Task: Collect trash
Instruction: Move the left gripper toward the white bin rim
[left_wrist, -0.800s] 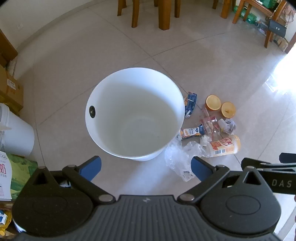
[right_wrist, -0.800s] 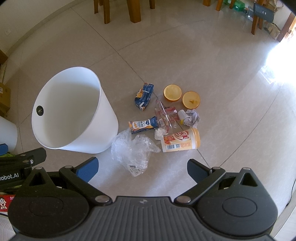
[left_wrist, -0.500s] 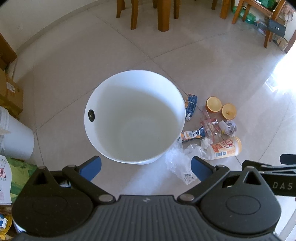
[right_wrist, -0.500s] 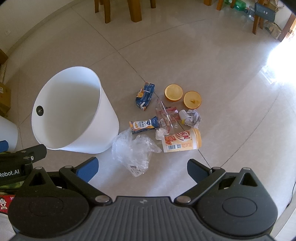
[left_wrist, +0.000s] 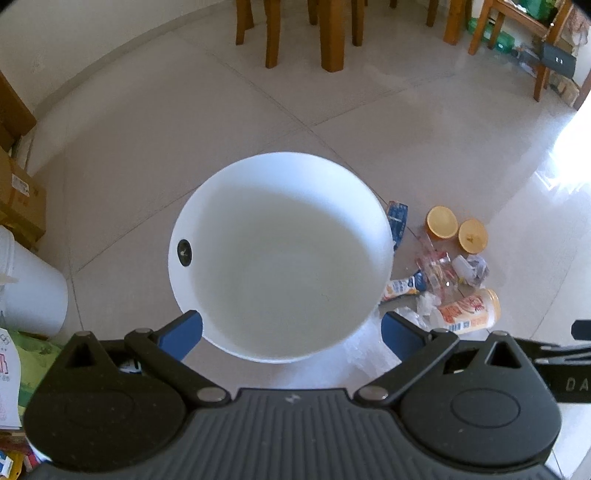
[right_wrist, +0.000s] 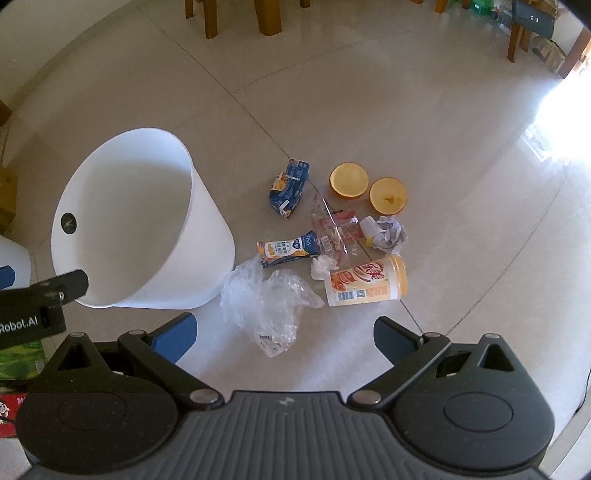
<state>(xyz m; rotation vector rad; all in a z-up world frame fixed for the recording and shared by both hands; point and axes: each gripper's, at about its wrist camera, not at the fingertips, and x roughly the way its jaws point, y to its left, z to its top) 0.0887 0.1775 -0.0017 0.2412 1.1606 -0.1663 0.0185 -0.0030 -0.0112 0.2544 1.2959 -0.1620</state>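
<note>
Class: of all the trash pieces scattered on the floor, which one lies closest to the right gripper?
The crumpled clear plastic bag, beside the white bin. It lies just ahead of the open right gripper; everything else sits farther away.

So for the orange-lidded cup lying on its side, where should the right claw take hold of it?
Probably across the middle of the cup's round body, coming straight down from above. It lies flat on the floor with its long axis left to right, so the open right claw could straddle its width; the crumpled plastic bag beside it stays clear.

Glossy pale tiled floor (right_wrist: 369, 110) mirrors daylight at the upper right. The smooth white plastic bin (right_wrist: 147, 236) looks matt; the crumpled clear plastic bag (right_wrist: 266, 299) glistens; brown wooden chair legs (left_wrist: 328, 33) appear varnished.
</note>
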